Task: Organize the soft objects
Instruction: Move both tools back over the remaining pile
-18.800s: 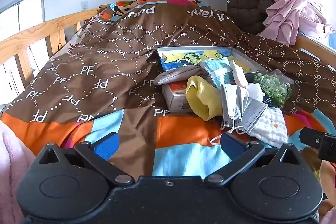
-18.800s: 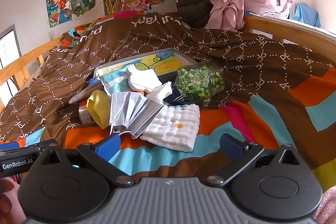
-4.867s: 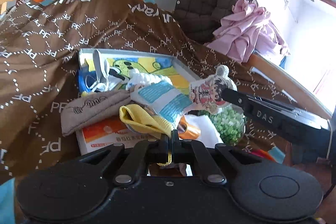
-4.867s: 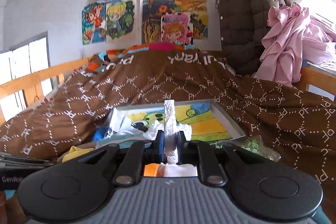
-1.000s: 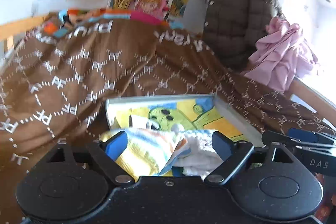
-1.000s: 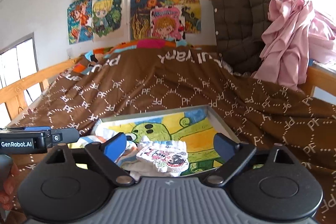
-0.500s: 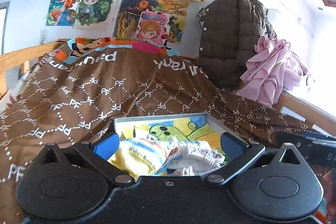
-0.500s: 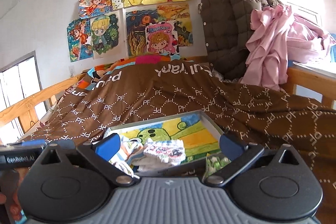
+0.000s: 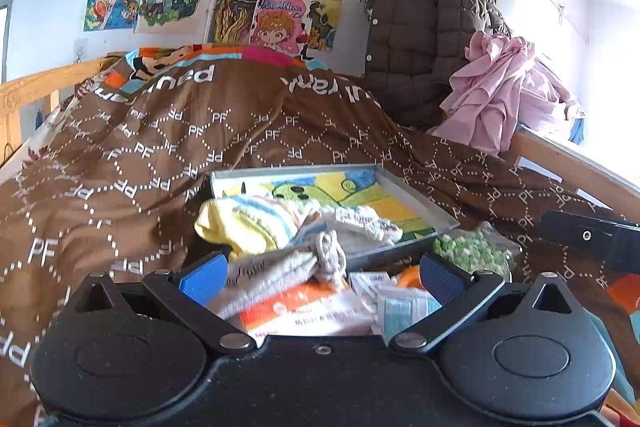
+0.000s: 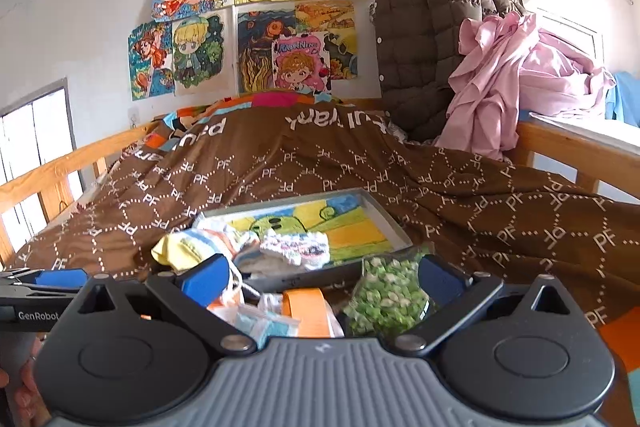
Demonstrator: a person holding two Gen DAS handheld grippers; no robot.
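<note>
The brown quilt (image 10: 360,163) on the bed repeats "PF" in white dots, with larger white lettering, upside down, near the headboard. "GenRobot" reads on the left gripper (image 10: 40,291) at the left edge of the right wrist view — the left wrist view lacks that label. Both the left gripper (image 9: 318,273) and right gripper (image 10: 322,273) hold their fingers wide, gripping nothing. A grey tray (image 9: 416,197) with a cartoon picture lies mid-bed, holding a yellow striped cloth (image 9: 244,221) and a white printed cloth (image 10: 296,245) at its near edge. A grey sock (image 9: 280,269) shows only to the left camera — it rests on an orange-and-white box (image 9: 304,313) with unreadable print. A bag of green candies (image 10: 386,297) touches the tray's near right corner.
</note>
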